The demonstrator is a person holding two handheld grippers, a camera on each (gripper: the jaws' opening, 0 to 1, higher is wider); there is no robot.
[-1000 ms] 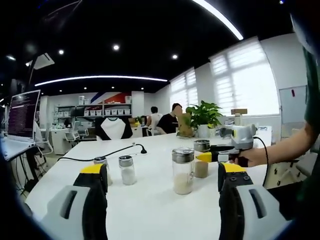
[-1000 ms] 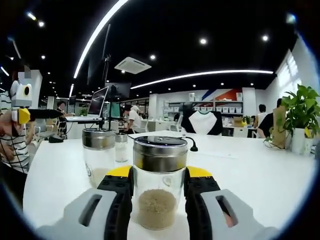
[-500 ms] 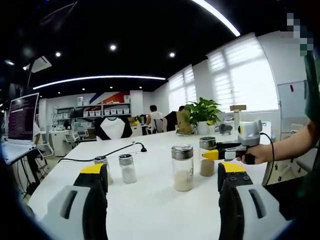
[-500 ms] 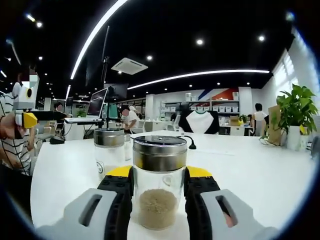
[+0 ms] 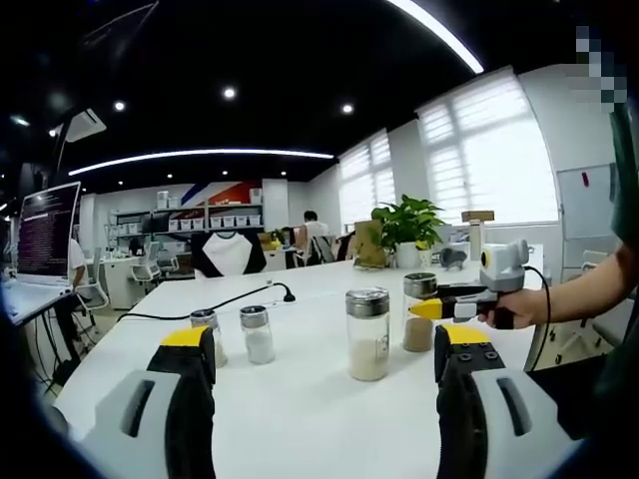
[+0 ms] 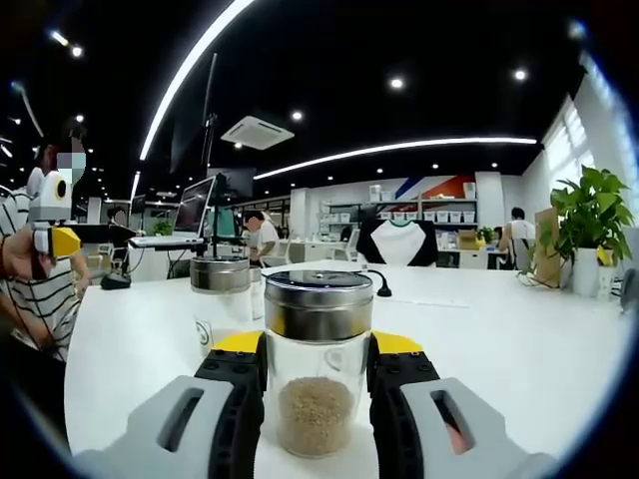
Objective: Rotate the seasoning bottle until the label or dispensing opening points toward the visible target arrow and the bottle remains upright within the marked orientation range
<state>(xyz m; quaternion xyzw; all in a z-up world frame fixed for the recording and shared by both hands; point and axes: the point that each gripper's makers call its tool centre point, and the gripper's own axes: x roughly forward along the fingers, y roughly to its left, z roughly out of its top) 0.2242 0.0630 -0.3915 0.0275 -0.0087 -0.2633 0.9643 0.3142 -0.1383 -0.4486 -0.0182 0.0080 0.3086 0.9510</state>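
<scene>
Left gripper view, left to right: open laptop [image 5: 45, 232] at far left edge. Black cable [image 5: 205, 307] across white table [image 5: 300, 409]. Two small shakers [image 5: 259, 334] side by side near left jaw, one partly hidden behind the yellow tip. Left gripper [image 5: 324, 364] jaws wide apart, nothing between them, hovering over bare tabletop. Between jaw tips, further out: clear jar with whitish fill [image 5: 367, 334], upright, metal lid. Just right of it, seasoning bottle [image 5: 419, 312] with brownish granules, upright on table, clamped at mid-body by right gripper [image 5: 431, 307] coming in from the right, held by person's hand [image 5: 511, 309]. Potted plant [image 5: 407, 235] behind, by the windows.

Right gripper view, left to right: left gripper [image 6: 48, 238] at far left edge, yellow tip, held up off the table in a hand; jaw state not readable from here. Clear jar [image 6: 220, 299] behind and left of centre, upright, small label on lower body, probably facing the camera — too small to read. Centre: seasoning bottle [image 6: 318, 374] seated between both jaws of right gripper [image 6: 318, 399], pads pressed to glass on both sides, closed on it. Bottle upright, metal lid level, base seemingly on the table. Plant [image 6: 591, 225] at right edge.
</scene>
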